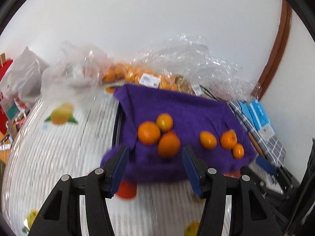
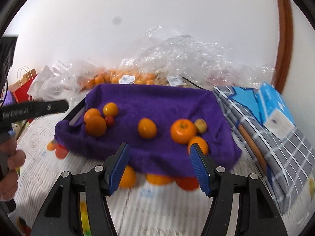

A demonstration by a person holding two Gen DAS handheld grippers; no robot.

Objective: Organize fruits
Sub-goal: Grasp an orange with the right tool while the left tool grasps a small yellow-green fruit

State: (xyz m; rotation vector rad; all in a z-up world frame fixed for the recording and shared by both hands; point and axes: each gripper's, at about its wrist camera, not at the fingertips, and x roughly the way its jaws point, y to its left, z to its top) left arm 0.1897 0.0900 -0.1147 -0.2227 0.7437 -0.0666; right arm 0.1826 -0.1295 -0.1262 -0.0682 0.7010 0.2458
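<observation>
A purple towel (image 1: 177, 106) (image 2: 157, 100) covers a tray on the table. Several oranges lie on it: a cluster of three at the left (image 1: 159, 133) (image 2: 96, 118) and more at the right (image 1: 226, 139) (image 2: 183, 130), with one in the middle (image 2: 147, 128). A small red fruit (image 2: 109, 120) and a pale yellowish fruit (image 2: 200, 125) also lie there. More oranges sit on the table at the towel's front edge (image 2: 159, 179). My left gripper (image 1: 155, 167) is open and empty, just in front of the left cluster. My right gripper (image 2: 159, 165) is open and empty at the towel's front edge.
Clear plastic bags with oranges (image 1: 135, 74) (image 2: 126, 77) lie behind the towel by the white wall. A grey checked cloth (image 2: 275, 137) and blue boxes (image 2: 273, 104) are at the right. The left gripper's body (image 2: 33, 109) shows at the left. A red paper bag (image 2: 21, 90) stands far left.
</observation>
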